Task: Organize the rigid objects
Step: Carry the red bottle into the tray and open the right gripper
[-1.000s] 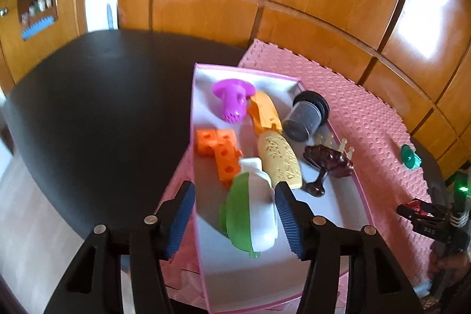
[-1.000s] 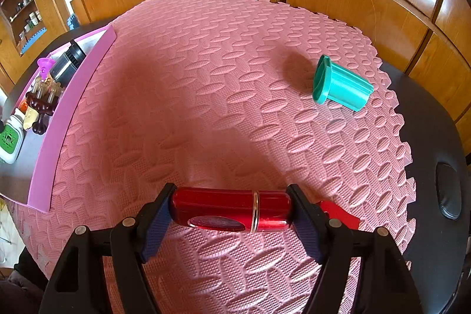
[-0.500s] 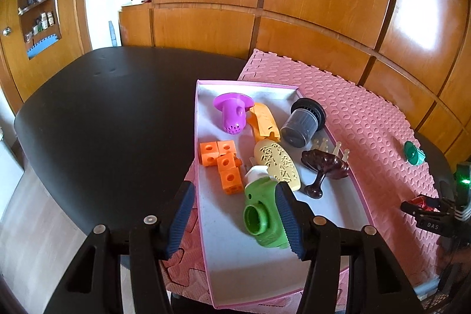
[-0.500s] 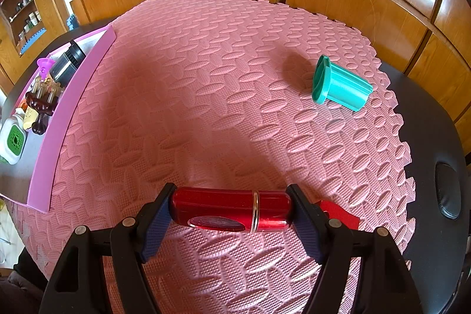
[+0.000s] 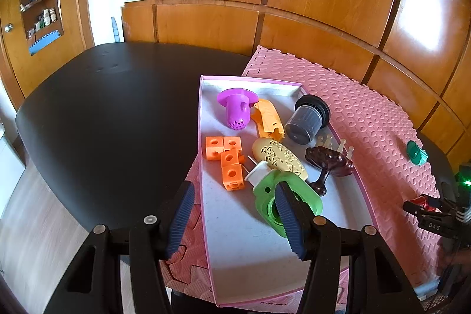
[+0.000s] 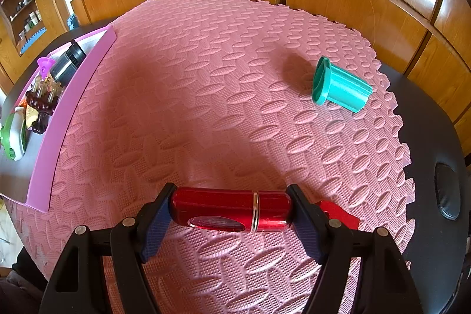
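A pink-rimmed tray (image 5: 206, 137) holds a purple strainer (image 5: 237, 109), orange blocks (image 5: 228, 159), a yellow oval piece (image 5: 279, 156), a dark jar (image 5: 307, 119), a brown stand (image 5: 328, 164) and a green-and-white toy (image 5: 273, 190). My left gripper (image 5: 235, 211) is open and empty above the tray's near end, the toy lying free behind its right finger. My right gripper (image 6: 231, 209) is shut on a red glossy cylinder (image 6: 229, 208) just above the pink mat. A teal cup (image 6: 338, 86) lies on its side on the mat.
The pink foam mat (image 6: 220, 78) covers a black table (image 5: 103, 108). The tray (image 6: 67, 96) sits at the mat's left edge in the right wrist view. A small red piece (image 6: 338, 214) lies behind my right finger. Wooden wall panels stand behind.
My left gripper let go of the green-and-white toy in the tray and has pulled back and up. My right gripper has stayed still with the red cylinder.
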`<state>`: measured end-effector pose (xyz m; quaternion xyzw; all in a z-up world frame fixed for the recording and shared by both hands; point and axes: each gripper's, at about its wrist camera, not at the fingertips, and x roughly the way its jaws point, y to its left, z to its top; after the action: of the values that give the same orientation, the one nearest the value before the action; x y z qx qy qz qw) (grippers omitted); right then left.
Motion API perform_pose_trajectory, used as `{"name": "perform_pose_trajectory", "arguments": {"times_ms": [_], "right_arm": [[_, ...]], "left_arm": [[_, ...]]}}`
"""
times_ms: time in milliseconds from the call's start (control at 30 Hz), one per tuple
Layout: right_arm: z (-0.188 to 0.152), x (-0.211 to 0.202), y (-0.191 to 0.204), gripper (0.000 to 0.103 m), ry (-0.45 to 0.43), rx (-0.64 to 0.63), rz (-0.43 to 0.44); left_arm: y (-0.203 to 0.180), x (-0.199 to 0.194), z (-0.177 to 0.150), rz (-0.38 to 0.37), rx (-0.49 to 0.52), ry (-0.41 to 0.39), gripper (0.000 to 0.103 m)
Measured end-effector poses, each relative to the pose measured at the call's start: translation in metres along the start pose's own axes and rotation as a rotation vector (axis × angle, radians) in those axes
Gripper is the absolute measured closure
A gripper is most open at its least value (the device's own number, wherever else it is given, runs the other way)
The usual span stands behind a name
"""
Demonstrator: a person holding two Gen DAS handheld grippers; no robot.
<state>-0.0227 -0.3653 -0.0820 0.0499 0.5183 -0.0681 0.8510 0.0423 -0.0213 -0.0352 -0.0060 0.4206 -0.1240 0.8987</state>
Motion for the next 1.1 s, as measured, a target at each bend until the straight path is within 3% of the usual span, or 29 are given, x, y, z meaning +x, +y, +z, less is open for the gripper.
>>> {"name": "perform_pose_trajectory", "arguments": {"times_ms": [500, 667, 1000, 1100], "right_arm": [[0.004, 0.001, 0.003, 0.027, 0.003, 0.010, -0.020], [0.017, -0.021, 0.024, 0.027, -0.079, 0.010, 0.055], [0.055, -0.078, 0.165, 0.027, -0.272, -0.305, 0.373], [0.057, -0.078, 0.213, 0.027, -0.291, -0.421, 0.394]], "left_arm": [[0.014, -0.002, 0.000, 0.012, -0.023, -0.005, 0.045], [0.030, -0.005, 0.003, 0.027, -0.063, -0.014, 0.045], [0.086, -0.018, 0.007, 0.109, -0.183, -0.052, 0.045], [0.093, -0.020, 0.004, 0.114, -0.200, -0.052, 0.045]]}}
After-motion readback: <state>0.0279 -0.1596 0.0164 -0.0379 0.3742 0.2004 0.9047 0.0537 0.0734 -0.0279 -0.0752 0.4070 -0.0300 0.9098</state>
